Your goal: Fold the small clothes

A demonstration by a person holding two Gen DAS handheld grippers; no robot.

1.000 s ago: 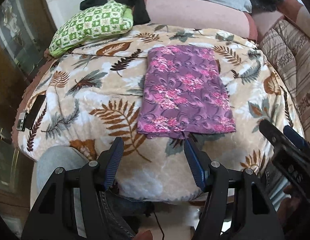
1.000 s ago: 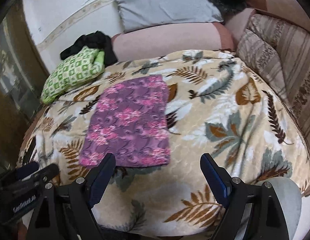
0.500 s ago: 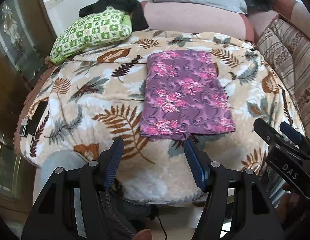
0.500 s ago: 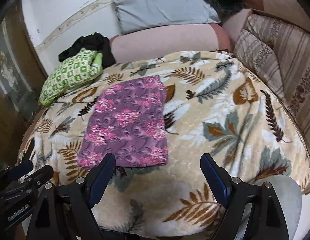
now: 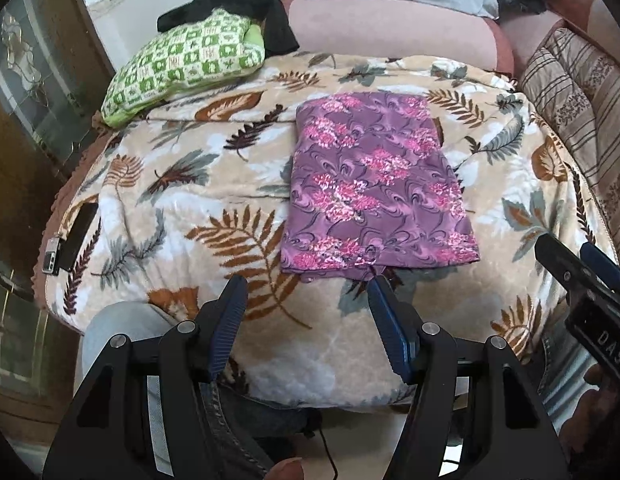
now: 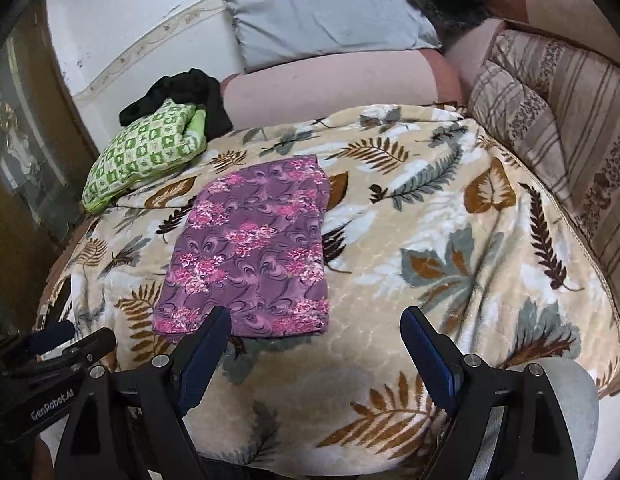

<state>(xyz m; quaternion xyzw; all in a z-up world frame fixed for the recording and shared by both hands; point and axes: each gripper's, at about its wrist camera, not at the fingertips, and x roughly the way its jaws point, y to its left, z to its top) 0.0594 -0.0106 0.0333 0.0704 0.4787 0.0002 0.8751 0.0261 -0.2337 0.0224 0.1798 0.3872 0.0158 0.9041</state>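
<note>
A purple cloth with pink flowers [image 5: 374,184] lies flat as a folded rectangle on the leaf-patterned blanket [image 5: 182,200]; it also shows in the right wrist view [image 6: 254,256]. My left gripper [image 5: 306,300] is open and empty, hovering just short of the cloth's near edge. My right gripper [image 6: 314,332] is open and empty, near the cloth's near right corner. The right gripper's fingers show at the right edge of the left wrist view [image 5: 582,276]. The left gripper shows at the lower left of the right wrist view [image 6: 58,356].
A green checked pillow [image 5: 182,60] and a black garment [image 5: 238,4] lie at the far left. A grey cushion [image 6: 326,12] and a striped cushion [image 6: 558,120] line the sofa back and right. A phone [image 5: 70,240] lies at the blanket's left edge.
Both grippers have pulled back slightly from the cloth and stay open. The cloth has not moved.
</note>
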